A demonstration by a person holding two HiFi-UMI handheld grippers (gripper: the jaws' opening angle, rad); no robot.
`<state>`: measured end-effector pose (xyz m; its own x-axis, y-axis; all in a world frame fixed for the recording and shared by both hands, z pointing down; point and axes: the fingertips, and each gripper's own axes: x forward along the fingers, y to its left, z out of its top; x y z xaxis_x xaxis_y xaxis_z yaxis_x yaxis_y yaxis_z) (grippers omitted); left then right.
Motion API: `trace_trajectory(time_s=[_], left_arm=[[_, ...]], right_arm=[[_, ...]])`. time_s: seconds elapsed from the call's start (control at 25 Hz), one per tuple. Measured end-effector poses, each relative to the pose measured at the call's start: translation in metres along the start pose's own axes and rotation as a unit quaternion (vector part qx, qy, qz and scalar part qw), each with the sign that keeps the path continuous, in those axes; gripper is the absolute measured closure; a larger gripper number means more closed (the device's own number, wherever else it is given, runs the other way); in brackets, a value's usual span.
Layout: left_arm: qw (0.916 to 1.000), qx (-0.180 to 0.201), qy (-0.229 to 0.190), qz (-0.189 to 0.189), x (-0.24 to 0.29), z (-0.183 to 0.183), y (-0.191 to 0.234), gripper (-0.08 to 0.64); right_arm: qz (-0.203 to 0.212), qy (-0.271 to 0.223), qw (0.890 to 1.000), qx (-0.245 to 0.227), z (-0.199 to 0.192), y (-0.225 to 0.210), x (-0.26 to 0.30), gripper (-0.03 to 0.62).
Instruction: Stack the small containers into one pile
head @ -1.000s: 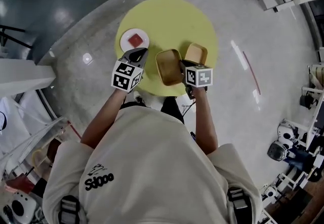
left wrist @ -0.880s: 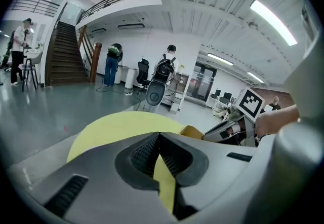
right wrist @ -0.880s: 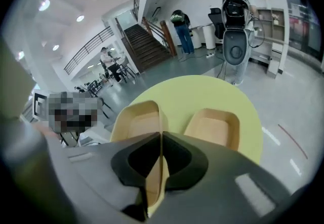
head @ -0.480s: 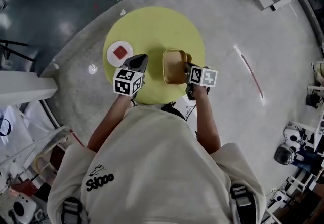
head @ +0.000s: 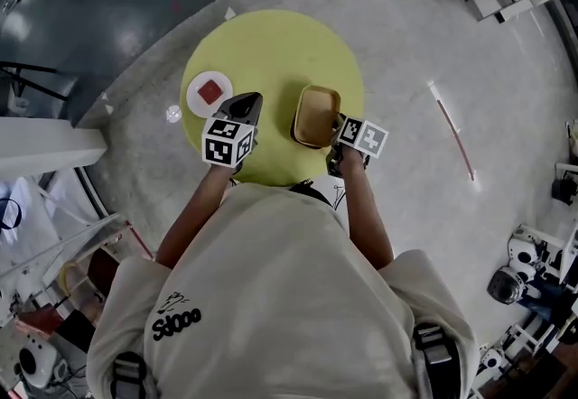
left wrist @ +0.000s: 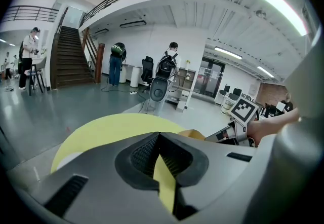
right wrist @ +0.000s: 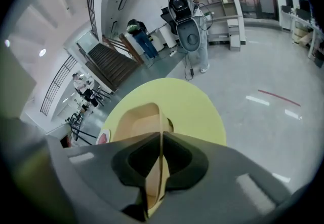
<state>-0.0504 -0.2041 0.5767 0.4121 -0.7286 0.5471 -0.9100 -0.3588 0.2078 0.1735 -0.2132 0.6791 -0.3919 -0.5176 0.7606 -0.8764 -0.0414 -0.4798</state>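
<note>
**A:** Tool status?

**B:** My right gripper (right wrist: 161, 137) is clamped on the tan container (head: 316, 115). The jaws pinch its thin side wall, one inside and one outside. My left gripper (left wrist: 158, 136) is closed on nothing, with only the yellow table (head: 271, 45) showing past the jaws.

**A:** Where's the container?

**B:** Over the table, well apart from the white plate (head: 191, 97). My left gripper hovers between the plate and the container, nearer the plate. The plate carries a red piece (head: 209, 91), which isn't part of the job.

**A:** Second container?

**B:** In the right gripper view a second rim seems to peek out just behind the held wall. I can't tell if the two are nested.

**A:** Handling?

**B:** My guess is light, stiff, thin-walled and smooth. A one-wall pinch lets it tip and swing, and it could slide out. The best hold is mid-wall at the rim, deep in the pads, kept level. I'd squeeze gently, since the wall may flex.
</note>
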Motion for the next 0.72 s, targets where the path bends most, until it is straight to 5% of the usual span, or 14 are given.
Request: trace_trajectory(time_s=[0.24, 0.72], left_arm=[[1.0, 0.001, 0.005, 0.008, -0.003, -0.006, 0.001, 0.554], [0.9999, 0.009, 0.006, 0.005, -0.016, -0.014, 0.003, 0.554]], right_arm=[[-0.01, -0.004, 0.998, 0.054, -0.017, 0.0, 0.003, 0.561], [-0.034, -0.036, 0.999, 0.001, -0.014, -0.006, -0.002, 0.524]])
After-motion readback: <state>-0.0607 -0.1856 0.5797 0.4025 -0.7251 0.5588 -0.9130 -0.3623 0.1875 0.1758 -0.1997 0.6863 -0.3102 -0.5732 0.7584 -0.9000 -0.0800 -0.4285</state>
